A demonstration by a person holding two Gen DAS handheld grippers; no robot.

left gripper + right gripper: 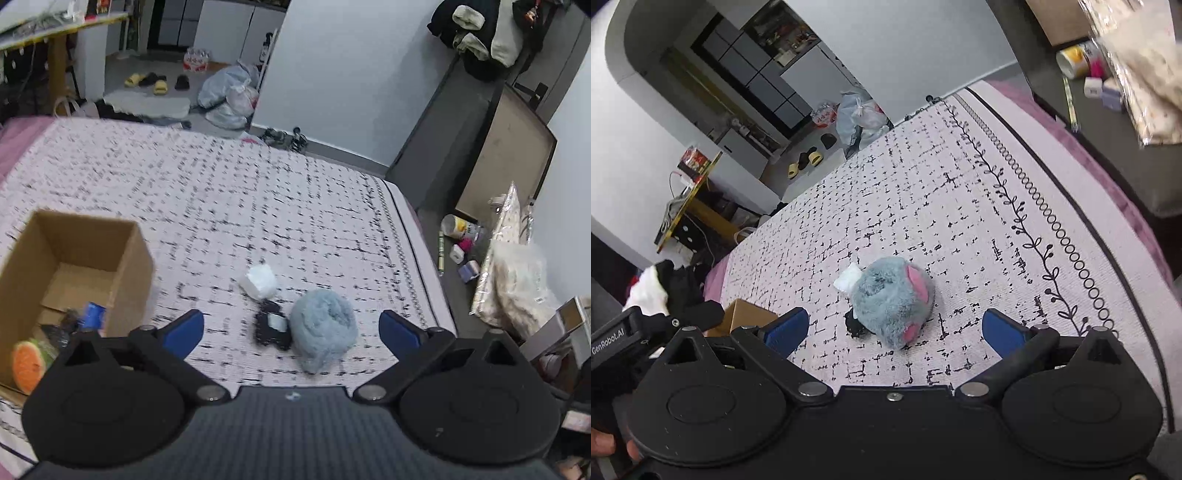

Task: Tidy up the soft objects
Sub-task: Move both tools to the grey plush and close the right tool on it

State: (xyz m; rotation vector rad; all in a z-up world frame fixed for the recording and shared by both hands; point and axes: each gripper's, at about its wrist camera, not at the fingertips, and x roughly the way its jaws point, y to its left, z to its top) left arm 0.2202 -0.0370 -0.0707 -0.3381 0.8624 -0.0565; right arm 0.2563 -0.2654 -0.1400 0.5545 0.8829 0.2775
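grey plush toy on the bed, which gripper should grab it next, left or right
Probably the right. The grey plush toy lies centred between the open right gripper, nothing blocking. The left gripper is open too, but there a black item lies between its fingers beside the toy. The box sits nearer the left.

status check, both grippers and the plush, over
Left gripper open, empty. Right gripper open, above grey plush on bed. Black item and white item touching plush. Cardboard box partly filled.
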